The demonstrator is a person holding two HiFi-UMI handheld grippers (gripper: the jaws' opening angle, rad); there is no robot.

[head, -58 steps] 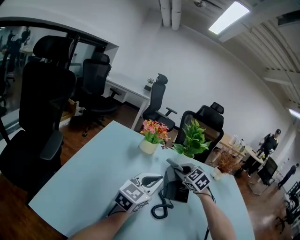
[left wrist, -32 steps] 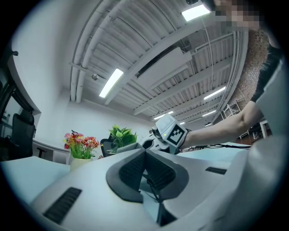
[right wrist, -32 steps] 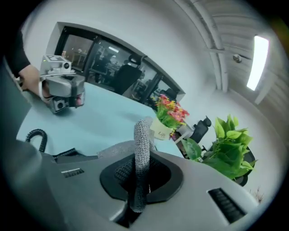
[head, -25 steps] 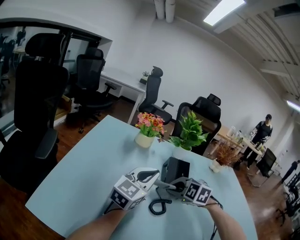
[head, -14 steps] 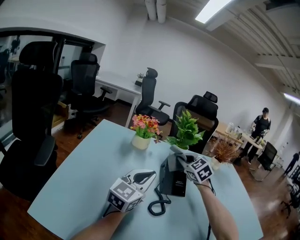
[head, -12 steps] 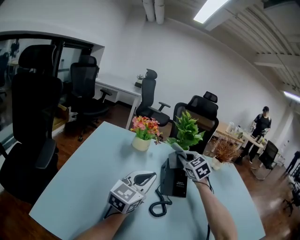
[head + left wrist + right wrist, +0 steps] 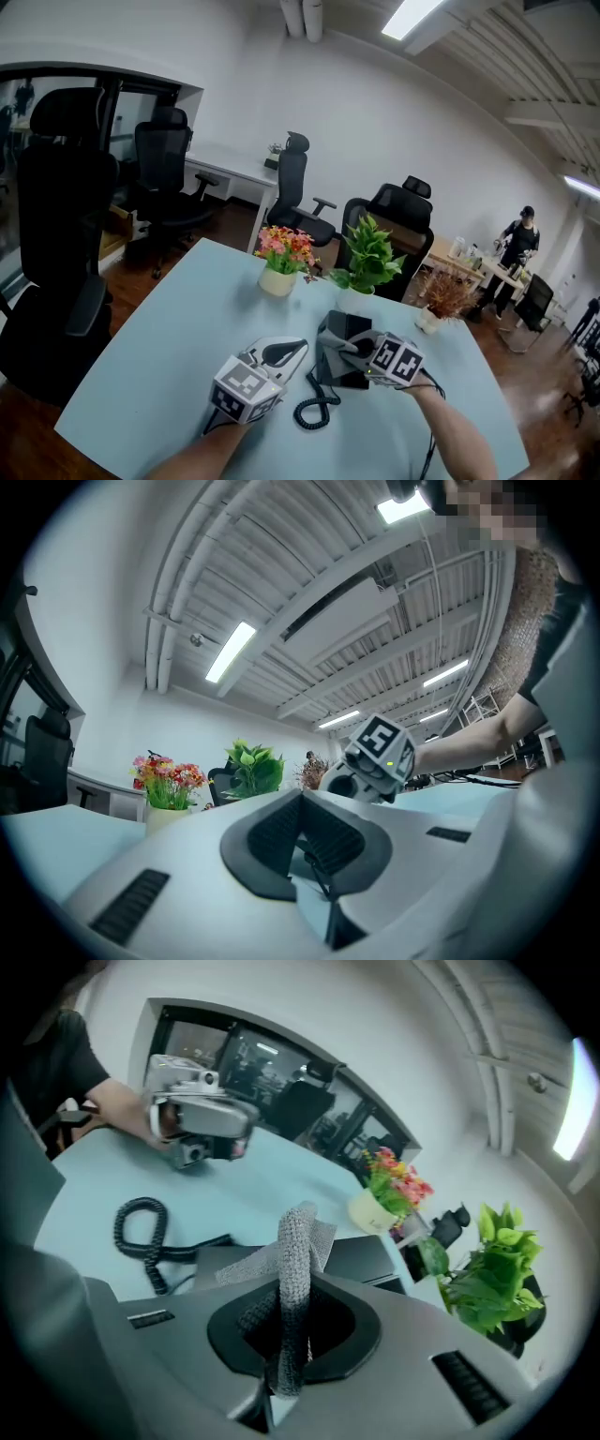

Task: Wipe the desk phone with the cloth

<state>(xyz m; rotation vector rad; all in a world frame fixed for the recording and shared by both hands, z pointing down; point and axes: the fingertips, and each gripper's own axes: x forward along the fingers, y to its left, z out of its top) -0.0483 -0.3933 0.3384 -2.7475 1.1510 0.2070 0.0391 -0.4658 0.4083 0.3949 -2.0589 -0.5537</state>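
Note:
A black desk phone lies on the pale blue table, its coiled cord curling toward me. My right gripper is shut on a grey cloth that rests over the near half of the phone. In the right gripper view the knitted cloth stands up between the jaws, above the phone and the coiled cord. To the phone's left my left gripper hovers shut with nothing in it, and its own view shows the jaws closed together.
A pot of pink and orange flowers and a green plant stand just beyond the phone. Black office chairs ring the table's left and far sides. A person stands far off at the right.
My right gripper has drawn the cloth from the phone's far end back over its near half. The left gripper has stayed beside the phone.

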